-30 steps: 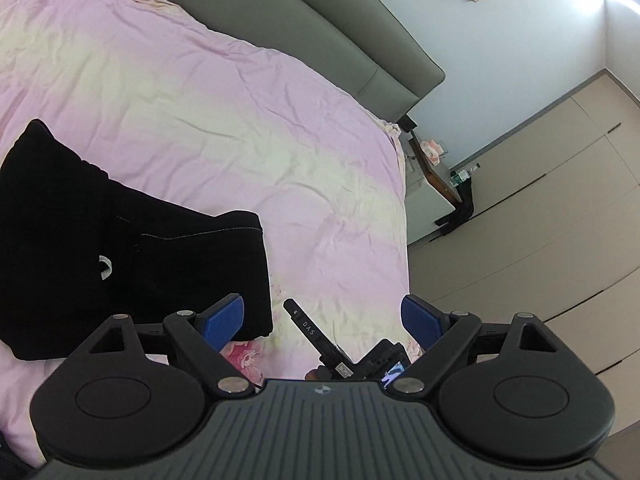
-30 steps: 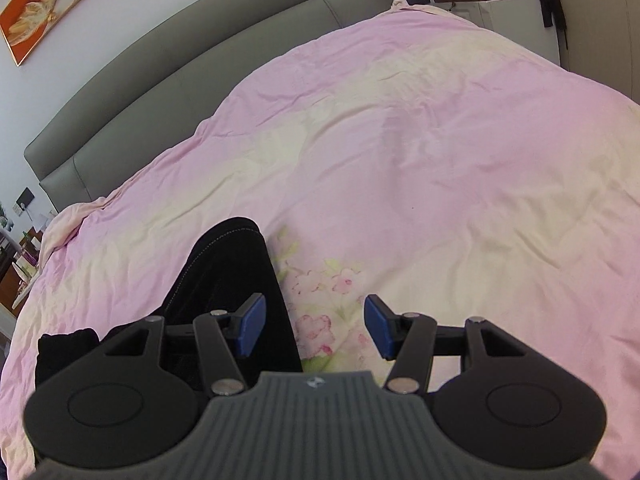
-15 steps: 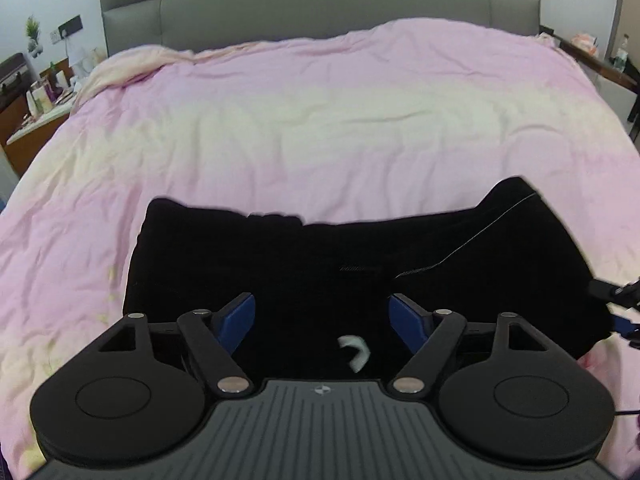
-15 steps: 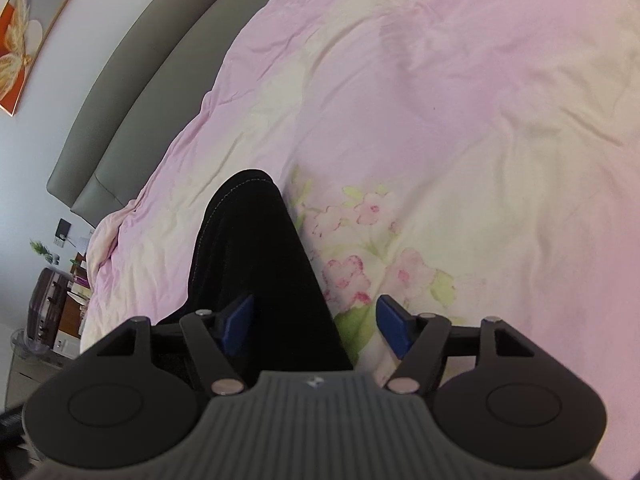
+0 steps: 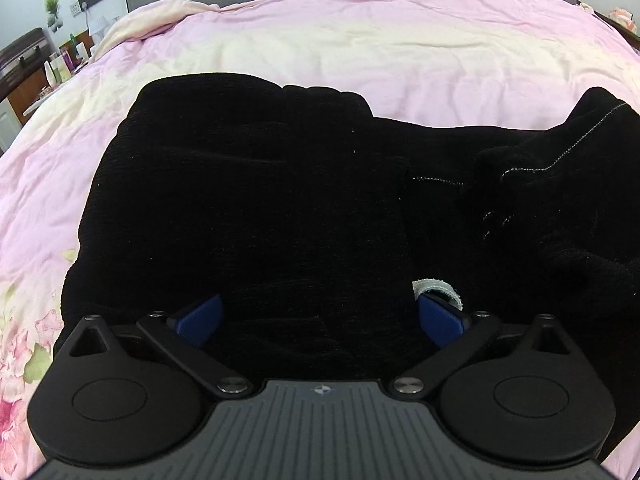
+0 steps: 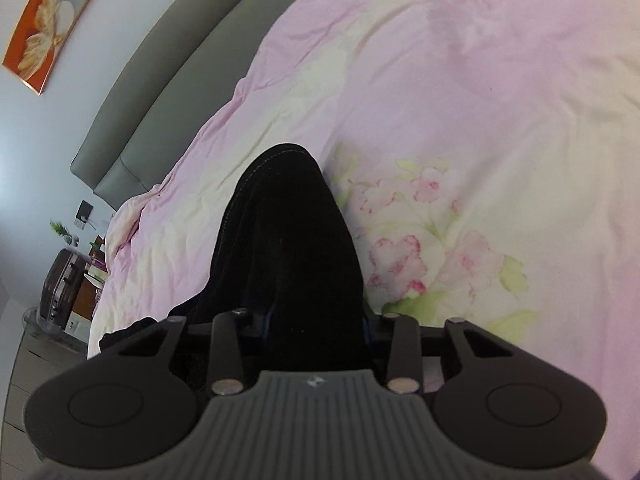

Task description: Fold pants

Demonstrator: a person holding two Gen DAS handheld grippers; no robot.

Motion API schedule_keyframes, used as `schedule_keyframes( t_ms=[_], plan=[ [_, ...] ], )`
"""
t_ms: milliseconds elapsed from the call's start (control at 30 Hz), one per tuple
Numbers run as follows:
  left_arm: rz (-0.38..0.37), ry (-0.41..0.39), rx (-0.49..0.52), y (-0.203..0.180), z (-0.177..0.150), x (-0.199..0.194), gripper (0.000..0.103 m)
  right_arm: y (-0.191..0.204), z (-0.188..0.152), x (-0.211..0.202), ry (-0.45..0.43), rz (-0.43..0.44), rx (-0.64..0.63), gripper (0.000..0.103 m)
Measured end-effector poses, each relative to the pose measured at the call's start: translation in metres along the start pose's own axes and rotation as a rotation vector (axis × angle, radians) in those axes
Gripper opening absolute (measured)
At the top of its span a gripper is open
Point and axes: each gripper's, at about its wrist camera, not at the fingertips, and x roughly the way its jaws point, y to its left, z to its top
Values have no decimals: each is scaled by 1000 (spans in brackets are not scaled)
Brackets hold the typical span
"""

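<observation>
The black pants [image 5: 280,200] lie bunched across the near part of the pink bedspread [image 5: 400,48], a thick folded slab on the left and a looser stitched part rising to the right, and look how the left view has changed: a second ago it gazed off toward the wall, now the cloth fills it and the left gripper [image 5: 320,316] is right down on the fabric. Its blue pads [image 5: 198,316] stand wide apart with cloth between them, one pad beside a small white tag [image 5: 438,290]; nothing pinched yet. On the other side, the right gripper [image 6: 316,324] has drawn its jaws in from the wide spread of a moment ago, and they now look clamped on the narrow black end of the pants [image 6: 288,248]. My read: one end secured, the left about to bite, a fold coming
</observation>
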Motion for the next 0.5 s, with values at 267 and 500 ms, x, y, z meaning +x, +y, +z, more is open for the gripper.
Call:
schedule_keyframes(
  t_ms=[267,500],
  plan=[
    [-70,-93,-92,50,14,-71,97,-4,0,-3,-16,24,34,37],
    [21,-33,-195,138,-3,-67,98,-33,-2,5,20,106,255,55]
  ],
)
